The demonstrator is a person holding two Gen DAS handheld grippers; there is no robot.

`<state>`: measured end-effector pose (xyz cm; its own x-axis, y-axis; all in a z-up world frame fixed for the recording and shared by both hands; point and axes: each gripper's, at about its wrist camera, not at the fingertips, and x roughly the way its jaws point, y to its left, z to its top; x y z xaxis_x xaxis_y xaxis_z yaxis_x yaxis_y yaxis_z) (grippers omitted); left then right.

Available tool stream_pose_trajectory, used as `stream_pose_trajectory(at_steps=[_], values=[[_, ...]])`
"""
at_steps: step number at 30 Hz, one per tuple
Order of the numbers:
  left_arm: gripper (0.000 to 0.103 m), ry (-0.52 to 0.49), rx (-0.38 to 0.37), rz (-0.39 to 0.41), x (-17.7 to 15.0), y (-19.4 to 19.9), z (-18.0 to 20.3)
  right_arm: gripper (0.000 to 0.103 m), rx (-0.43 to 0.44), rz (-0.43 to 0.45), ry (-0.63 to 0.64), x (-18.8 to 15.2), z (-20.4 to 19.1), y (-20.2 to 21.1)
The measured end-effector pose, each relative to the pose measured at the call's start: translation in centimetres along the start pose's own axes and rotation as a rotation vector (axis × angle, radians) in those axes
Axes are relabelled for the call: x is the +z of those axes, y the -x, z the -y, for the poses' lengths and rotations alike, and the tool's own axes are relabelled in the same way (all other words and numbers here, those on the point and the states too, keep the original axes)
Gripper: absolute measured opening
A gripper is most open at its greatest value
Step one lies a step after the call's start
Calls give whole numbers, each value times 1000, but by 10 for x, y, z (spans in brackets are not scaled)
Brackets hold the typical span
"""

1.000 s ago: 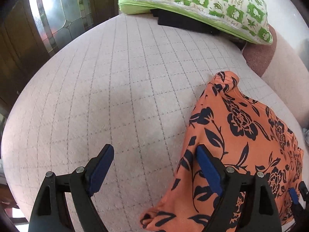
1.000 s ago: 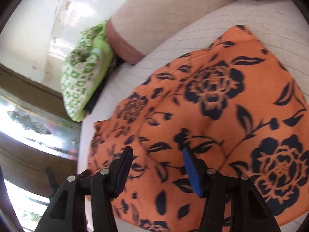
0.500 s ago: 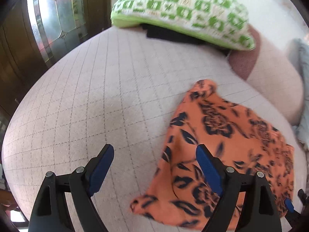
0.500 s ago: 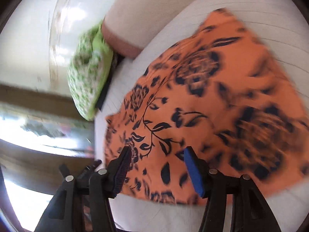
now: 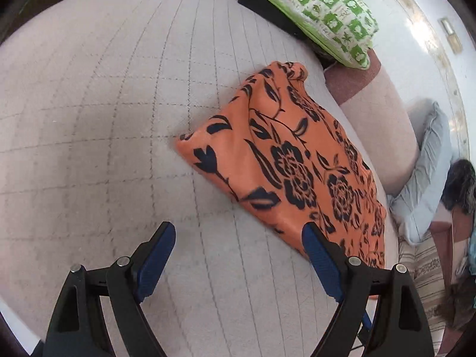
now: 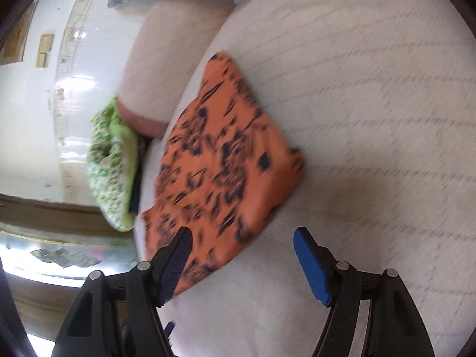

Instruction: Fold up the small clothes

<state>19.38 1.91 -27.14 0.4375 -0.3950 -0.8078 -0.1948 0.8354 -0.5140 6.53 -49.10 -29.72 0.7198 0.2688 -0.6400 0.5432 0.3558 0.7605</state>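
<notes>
An orange garment with a dark floral print [image 5: 285, 160] lies folded into a compact wedge on the pale quilted bed [image 5: 98, 113]. My left gripper [image 5: 238, 238] hovers open over bare quilt just short of the garment's near edge, nothing between its blue pads. In the blurred right wrist view the same garment [image 6: 220, 172] lies ahead and to the left. My right gripper [image 6: 242, 244] is pulled back from it, its jaws opening and nothing between them; its left pad overlaps the garment's near corner in the picture.
A green-and-white patterned pillow [image 5: 321, 9] rests on something dark at the head of the bed. A pink bolster [image 5: 383, 119] runs beside the garment, with a pale blue cloth [image 5: 428, 172] past it. A white wall [image 6: 35, 113] stands behind.
Both grippers have drawn back off the garment, which now lies free and looks smaller. The right jaws have widened. Both views have rolled; the left view has swung right.
</notes>
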Motion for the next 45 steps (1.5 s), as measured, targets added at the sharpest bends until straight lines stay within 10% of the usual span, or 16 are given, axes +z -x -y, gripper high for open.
stream_pose_trajectory(at_steps=[14,15,17,20,23,34,39,45], values=[[85,96,-249,41,44,-39,5,73,84,40,-34,26,4,-41],[80,85,-246,47,43,-39,7,70,88,45,-30,26,2,-43],[34,67,-238,10,43,-46,9,50,72,52,-20,26,-1,-48],[23,70,-225,-11,41,-55,5,25,48,57,-52,27,7,-52],[18,36,-234,9,41,-50,10,21,56,57,-75,28,12,-51],[16,-82,-417,98,35,-8,35,14,-24,239,248,13,-42,-7],[16,-149,-331,81,29,-8,41,14,-54,217,260,15,-39,0],[29,96,-272,-82,35,-53,2,18,-20,76,3,30,5,-28]])
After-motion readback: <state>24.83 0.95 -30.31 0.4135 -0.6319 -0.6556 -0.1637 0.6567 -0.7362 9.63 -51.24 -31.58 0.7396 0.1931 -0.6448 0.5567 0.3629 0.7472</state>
